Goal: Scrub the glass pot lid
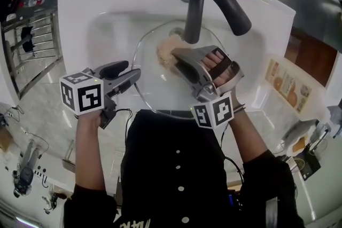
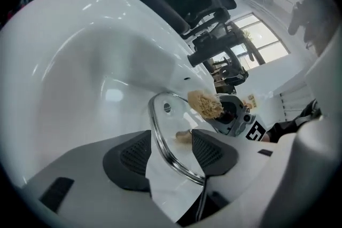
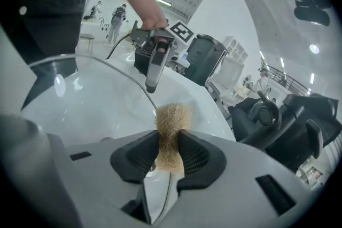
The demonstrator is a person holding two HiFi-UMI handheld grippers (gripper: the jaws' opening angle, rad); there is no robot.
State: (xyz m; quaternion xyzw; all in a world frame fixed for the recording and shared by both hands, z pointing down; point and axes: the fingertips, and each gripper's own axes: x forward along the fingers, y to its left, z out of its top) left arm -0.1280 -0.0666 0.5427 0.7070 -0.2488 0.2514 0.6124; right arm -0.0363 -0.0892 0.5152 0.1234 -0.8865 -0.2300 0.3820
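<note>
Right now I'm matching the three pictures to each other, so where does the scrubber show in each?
Head view: scrubber at centre, over the lid, at the right gripper's tips.
Left gripper view: scrubber right of centre, beyond the lid's rim.
Right gripper view: scrubber low centre, pinched between the jaws.
Shared landmark: the lid, in all three views.

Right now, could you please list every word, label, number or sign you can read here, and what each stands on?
No text is readable.
Cubes on the left gripper and right gripper: square markers only, no letters.
Picture sheet at right: print too small.
Shirt print: cut off, unreadable.
</note>
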